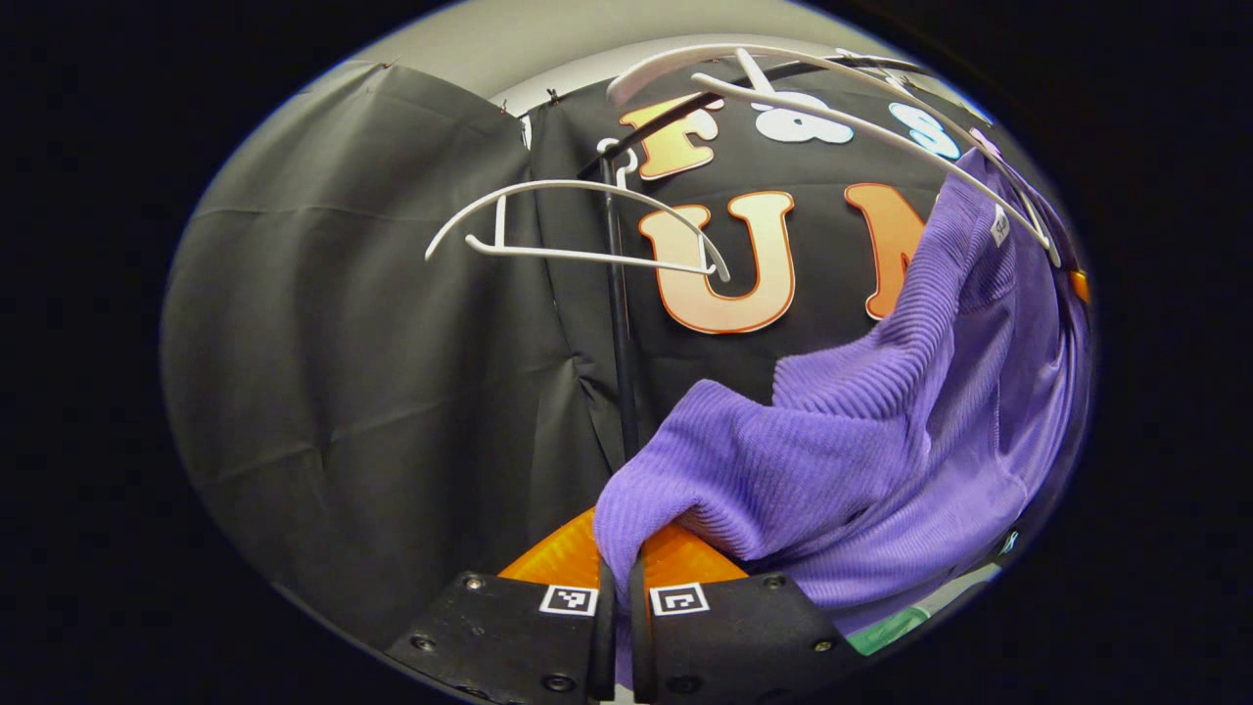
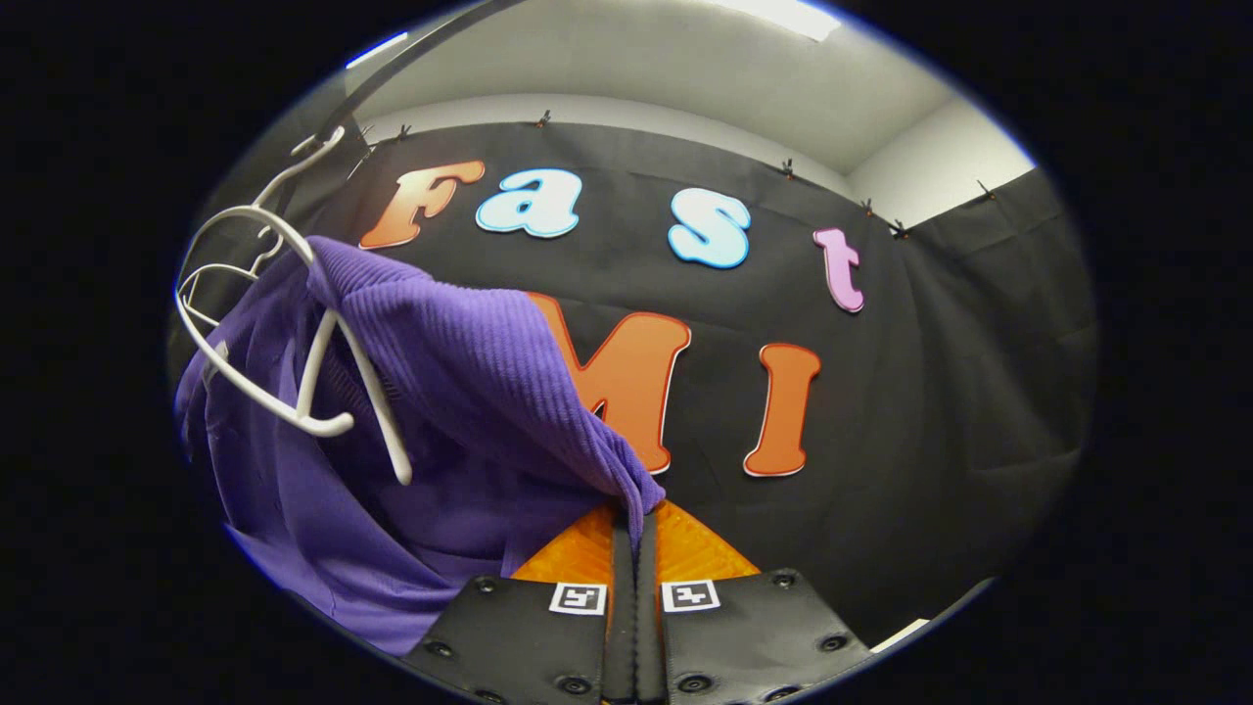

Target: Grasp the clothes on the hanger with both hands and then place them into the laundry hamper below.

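A purple ribbed garment [image 1: 881,431] hangs from a white hanger [image 1: 881,122] at the upper right of the left gripper view. Its near shoulder droops down into my left gripper [image 1: 619,578], whose fingers are shut on a fold of the cloth. In the right gripper view the same purple garment [image 2: 440,392] drapes off a white hanger [image 2: 294,411] at the left. One edge of it runs down between the fingers of my right gripper [image 2: 634,534], which is shut on it. The cloth stretches between the hanger and both grippers.
An empty white hanger [image 1: 578,225] hangs on a dark rail beside a black upright pole [image 1: 619,323]. Black cloth walls stand close behind. More white hangers [image 2: 245,245] cluster at the rail's end. A green patch [image 1: 886,632] shows low on the right.
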`<state>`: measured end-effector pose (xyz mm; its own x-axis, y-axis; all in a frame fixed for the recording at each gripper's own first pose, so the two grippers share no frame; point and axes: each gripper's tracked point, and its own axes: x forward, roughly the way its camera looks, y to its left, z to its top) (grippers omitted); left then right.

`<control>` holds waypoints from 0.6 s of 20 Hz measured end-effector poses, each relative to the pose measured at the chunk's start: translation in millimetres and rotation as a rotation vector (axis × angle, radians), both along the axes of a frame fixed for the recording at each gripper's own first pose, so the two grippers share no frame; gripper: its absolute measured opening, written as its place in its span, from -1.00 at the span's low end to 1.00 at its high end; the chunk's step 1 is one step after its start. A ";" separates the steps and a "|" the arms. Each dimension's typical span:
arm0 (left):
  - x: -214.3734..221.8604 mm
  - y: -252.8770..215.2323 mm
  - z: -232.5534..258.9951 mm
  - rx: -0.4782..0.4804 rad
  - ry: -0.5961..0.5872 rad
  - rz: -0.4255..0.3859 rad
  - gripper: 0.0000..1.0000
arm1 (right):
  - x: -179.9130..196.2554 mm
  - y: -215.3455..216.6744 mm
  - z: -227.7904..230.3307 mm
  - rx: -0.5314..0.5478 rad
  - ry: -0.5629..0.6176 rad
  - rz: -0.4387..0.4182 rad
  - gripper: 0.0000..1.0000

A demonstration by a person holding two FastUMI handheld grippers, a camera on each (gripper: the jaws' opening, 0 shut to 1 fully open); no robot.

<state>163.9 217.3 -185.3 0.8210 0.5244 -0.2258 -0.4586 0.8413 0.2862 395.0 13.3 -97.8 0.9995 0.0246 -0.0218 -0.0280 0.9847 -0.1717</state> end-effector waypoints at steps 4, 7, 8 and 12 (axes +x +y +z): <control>-4.8 2.6 -9.2 -0.003 0.013 0.015 -0.87 | 11.7 -11.7 -31.4 -0.037 0.066 -0.044 -0.85; -12.6 2.1 -13.5 -0.061 -0.015 0.031 -0.87 | 2.8 -15.0 -45.9 0.008 0.098 -0.022 -0.85; -13.3 -0.5 -12.4 -0.080 -0.031 0.027 -0.87 | -2.8 -11.5 -47.5 0.010 0.107 -0.010 -0.85; -14.8 -2.4 0.4 -0.074 -0.046 0.018 -0.87 | -22.0 -19.6 -45.9 -0.016 0.097 -0.007 -0.85</control>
<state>149.1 214.9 -184.9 0.8222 0.5222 -0.2265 -0.4849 0.8510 0.2019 373.0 -6.3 -143.7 0.9928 0.0168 -0.1189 -0.0386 0.9822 -0.1841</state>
